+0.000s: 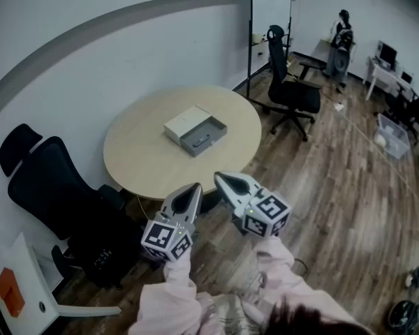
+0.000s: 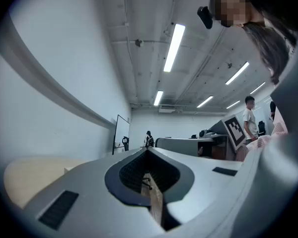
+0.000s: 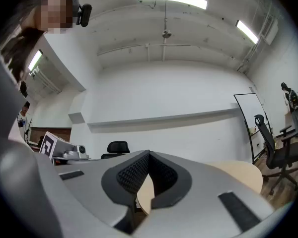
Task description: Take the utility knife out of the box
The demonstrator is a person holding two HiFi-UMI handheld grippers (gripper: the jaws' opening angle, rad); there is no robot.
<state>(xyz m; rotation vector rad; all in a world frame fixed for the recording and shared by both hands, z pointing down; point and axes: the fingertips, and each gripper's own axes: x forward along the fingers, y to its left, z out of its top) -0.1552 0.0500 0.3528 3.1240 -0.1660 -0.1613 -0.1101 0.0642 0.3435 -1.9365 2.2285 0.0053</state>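
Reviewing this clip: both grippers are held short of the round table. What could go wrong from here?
1. The left gripper and right gripper both have their jaws together; reaching in like that would shove the box rather than grasp anything.
2. The box sits unbraced near the middle of the table, so a nudge may slide it.
3. The knife is too small to make out from here, so a hasty grab may miss.

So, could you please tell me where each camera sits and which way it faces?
Head view: on the person's head, looking steeply down at the round table and box; left gripper, right gripper, sleeves show.
Left gripper view: along its shut jaws, toward the whiteboard and ceiling.
Right gripper view: along its shut jaws, toward the white wall.
Shared: both gripper views catch the table.
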